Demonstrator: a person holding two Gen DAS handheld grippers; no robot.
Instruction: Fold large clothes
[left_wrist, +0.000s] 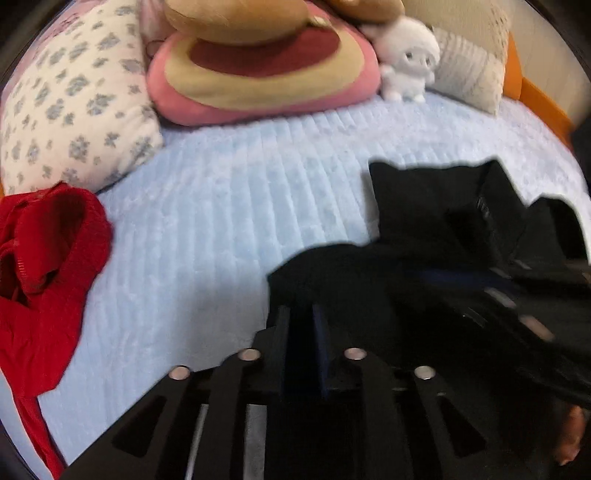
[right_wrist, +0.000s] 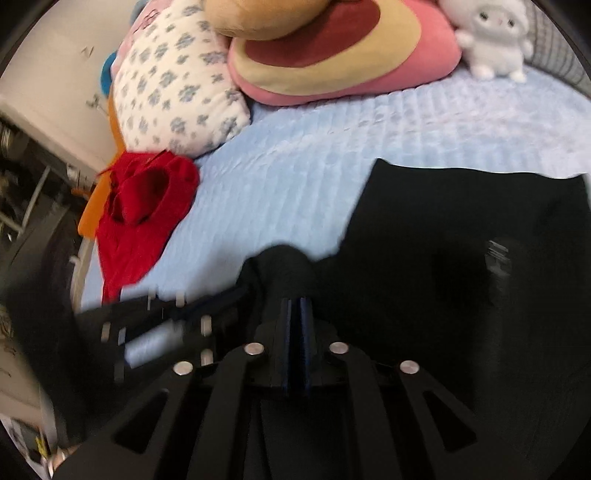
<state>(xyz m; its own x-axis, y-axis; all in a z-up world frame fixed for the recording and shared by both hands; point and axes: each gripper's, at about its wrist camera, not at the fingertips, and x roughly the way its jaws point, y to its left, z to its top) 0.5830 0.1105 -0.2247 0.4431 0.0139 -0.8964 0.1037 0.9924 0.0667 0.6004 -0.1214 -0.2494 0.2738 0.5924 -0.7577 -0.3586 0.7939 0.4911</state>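
Note:
A black garment (left_wrist: 417, 206) lies spread on the right of the light blue bed cover (left_wrist: 221, 206). One of its folds is bunched up toward me. My left gripper (left_wrist: 303, 314) is at that fold's near edge. A gap shows between its fingers, and the cloth lies over their tips. In the right wrist view the black garment (right_wrist: 461, 229) fills the right half. My right gripper (right_wrist: 295, 301) has its pads almost together under a raised bunch of the black cloth. Each gripper appears blurred in the other's view: the right gripper (left_wrist: 502, 299) and the left gripper (right_wrist: 162, 325).
A crumpled red garment (left_wrist: 44, 258) (right_wrist: 144, 210) lies at the bed's left edge. Along the back are a flowered pillow (left_wrist: 74, 110), a pink and tan cushion (left_wrist: 258, 81), a white plush toy (left_wrist: 406, 62) and a pale knitted pillow (left_wrist: 469, 74). Left of the bed stands furniture (right_wrist: 33, 184).

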